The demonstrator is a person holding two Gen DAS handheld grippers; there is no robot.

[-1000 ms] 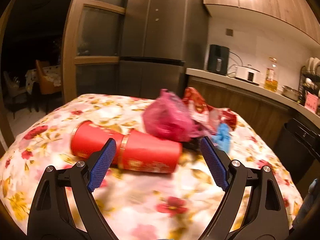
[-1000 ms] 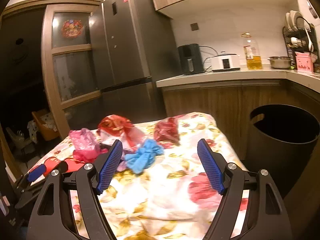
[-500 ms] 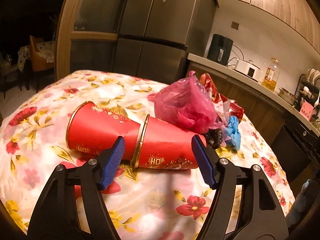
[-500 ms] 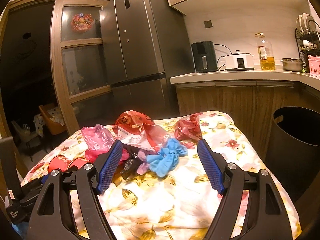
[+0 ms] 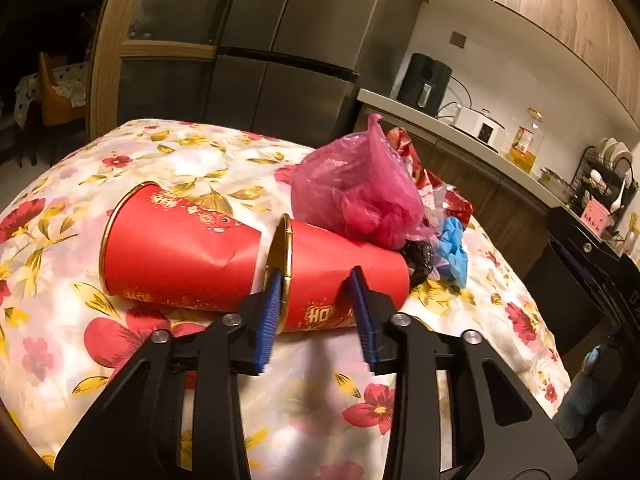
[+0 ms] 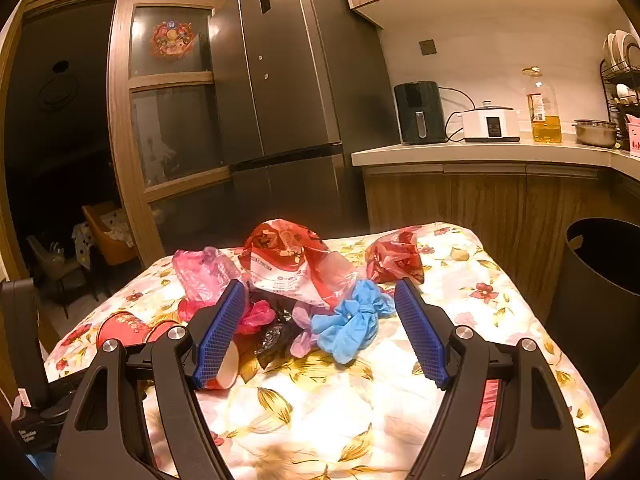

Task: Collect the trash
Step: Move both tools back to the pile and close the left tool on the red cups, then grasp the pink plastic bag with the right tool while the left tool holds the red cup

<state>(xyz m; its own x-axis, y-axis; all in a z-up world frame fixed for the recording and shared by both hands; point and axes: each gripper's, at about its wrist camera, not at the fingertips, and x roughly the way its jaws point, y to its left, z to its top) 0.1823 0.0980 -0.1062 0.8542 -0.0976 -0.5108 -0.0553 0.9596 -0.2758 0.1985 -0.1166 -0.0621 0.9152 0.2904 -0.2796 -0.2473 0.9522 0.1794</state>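
Showing matt red paper cups (image 5: 180,256) with glossy gold rims, lying on soft floral cloth (image 5: 180,152); crinkling glossy pink plastic bag (image 5: 356,192); rubbery blue gloves (image 6: 352,322); ribbed blue pads (image 6: 418,336) lining matt black plastic claw arms; gleaming brushed-metal fridge (image 6: 288,92).

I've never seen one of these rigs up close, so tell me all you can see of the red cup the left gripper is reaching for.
The red paper cup lies on its side on the floral tablecloth, gold rim leftward, gold lettering low on its wall. The left gripper straddles it near the rim, one pad just outside the rim and one against the wall. The pink plastic bag leans on it; a second red cup lies just left.
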